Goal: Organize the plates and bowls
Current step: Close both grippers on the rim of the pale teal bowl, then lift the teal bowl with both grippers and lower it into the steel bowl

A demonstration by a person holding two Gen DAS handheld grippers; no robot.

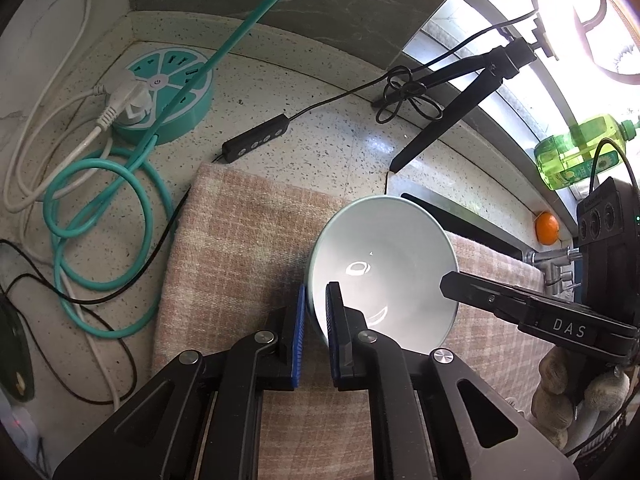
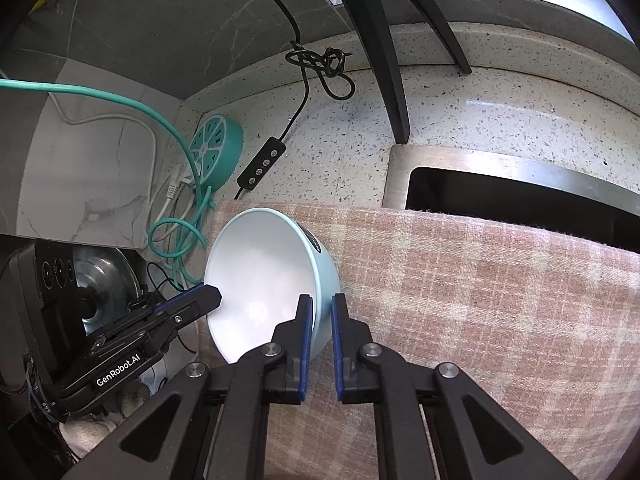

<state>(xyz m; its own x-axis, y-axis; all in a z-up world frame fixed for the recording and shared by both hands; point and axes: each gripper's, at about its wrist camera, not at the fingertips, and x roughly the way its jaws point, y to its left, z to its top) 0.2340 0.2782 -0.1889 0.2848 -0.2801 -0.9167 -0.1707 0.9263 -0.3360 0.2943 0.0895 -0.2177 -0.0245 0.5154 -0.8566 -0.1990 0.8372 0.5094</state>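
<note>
Pale blue ceramic bowl with white inside (image 1: 384, 264) — gripped at opposite rims, on the cloth.

Left gripper (image 1: 316, 332): blue pads narrowed onto the near rim wall, one inside, one outside. Right gripper (image 2: 318, 336): same pinch on the far side of the rim. Both pitched steeply downward, converging from either side; gloved hand (image 1: 560, 392) visible behind the right tool. Bowl tilted, on the pink-and-cream checked woven cloth (image 2: 480, 280), beside the steel sink edge (image 2: 400, 160). Step judged: pick-up just secured. Next calls for a level, matched lift — uneven pull risks slipping. Beyond: speckled stone counter (image 1: 320, 112), round teal power hub (image 1: 172, 92), coiled teal cable (image 1: 100, 220).
</note>
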